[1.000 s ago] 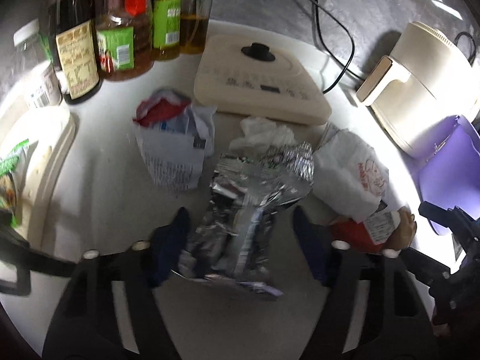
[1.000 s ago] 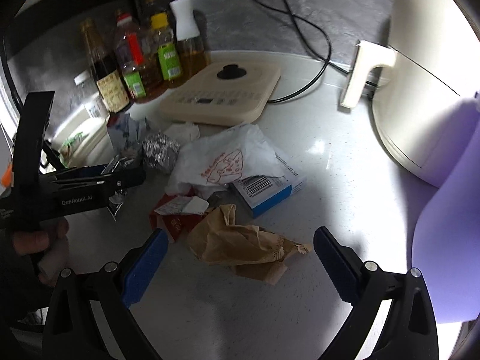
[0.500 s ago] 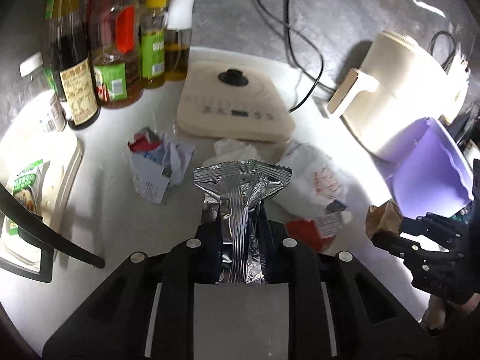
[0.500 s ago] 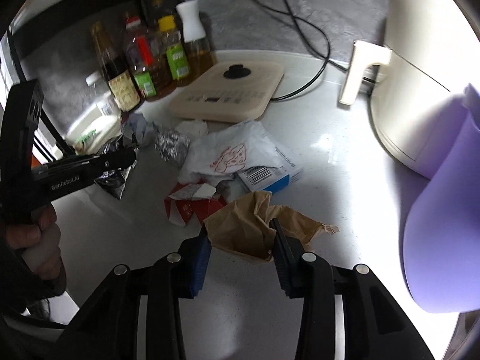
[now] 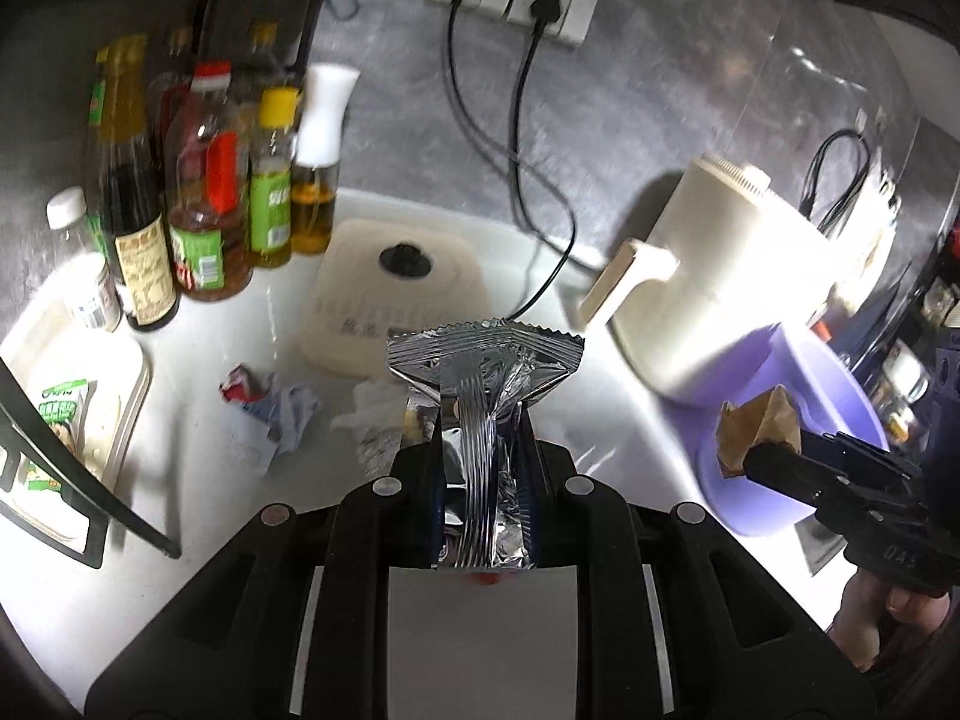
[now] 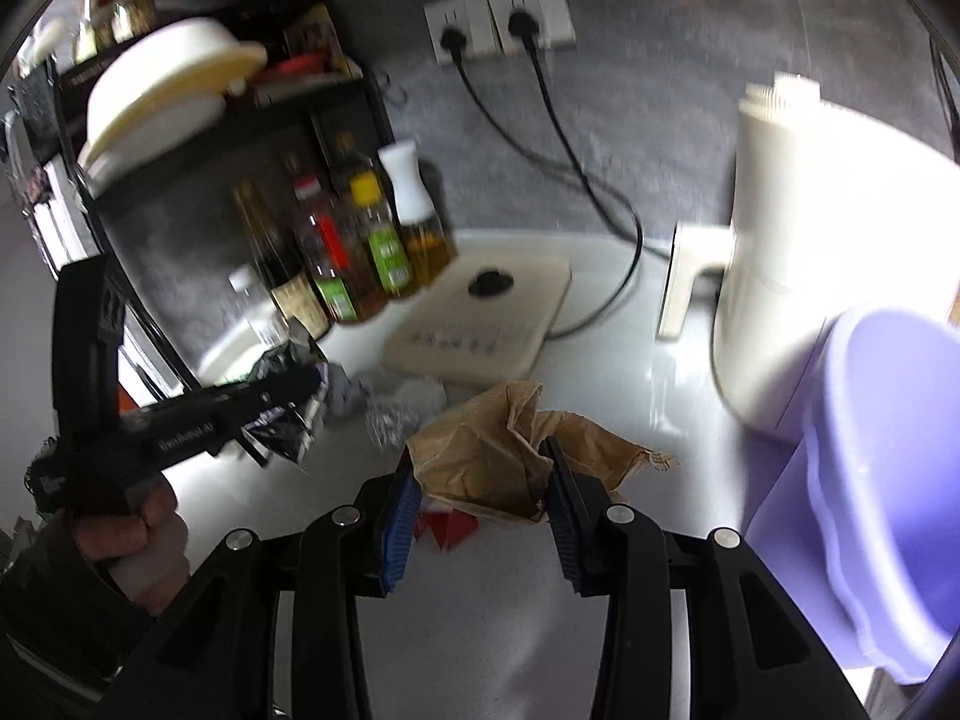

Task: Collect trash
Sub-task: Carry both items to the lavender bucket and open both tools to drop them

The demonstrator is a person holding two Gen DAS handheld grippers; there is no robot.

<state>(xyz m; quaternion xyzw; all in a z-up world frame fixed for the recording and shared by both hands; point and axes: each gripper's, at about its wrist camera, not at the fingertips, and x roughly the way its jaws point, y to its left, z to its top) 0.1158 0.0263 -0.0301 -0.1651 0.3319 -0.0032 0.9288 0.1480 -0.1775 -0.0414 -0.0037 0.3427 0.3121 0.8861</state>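
My left gripper [image 5: 483, 420] is shut on a silver foil wrapper [image 5: 485, 372] and holds it well above the white counter. My right gripper [image 6: 480, 462] is shut on a crumpled brown paper bag [image 6: 510, 450], also lifted; that bag shows in the left wrist view [image 5: 759, 429] in front of the purple bin [image 5: 798, 396]. The purple bin [image 6: 882, 480] stands at the right. More trash lies on the counter: a crumpled red and white paper [image 5: 264, 402], a white tissue [image 5: 372, 408], a foil ball [image 6: 390, 420] and red scraps [image 6: 447, 531].
Sauce and oil bottles [image 5: 210, 210] stand at the back left. A cream induction cooker [image 5: 396, 306] sits in the middle back, a cream air fryer [image 5: 732, 276] at the right, with black cords [image 5: 534, 192] to wall sockets. A white tray [image 5: 72, 420] lies at the left edge.
Both grippers closed on their trash and lifted it off the counter. The left rose with the foil wrapper; the right rose with the brown bag toward the purple bin.
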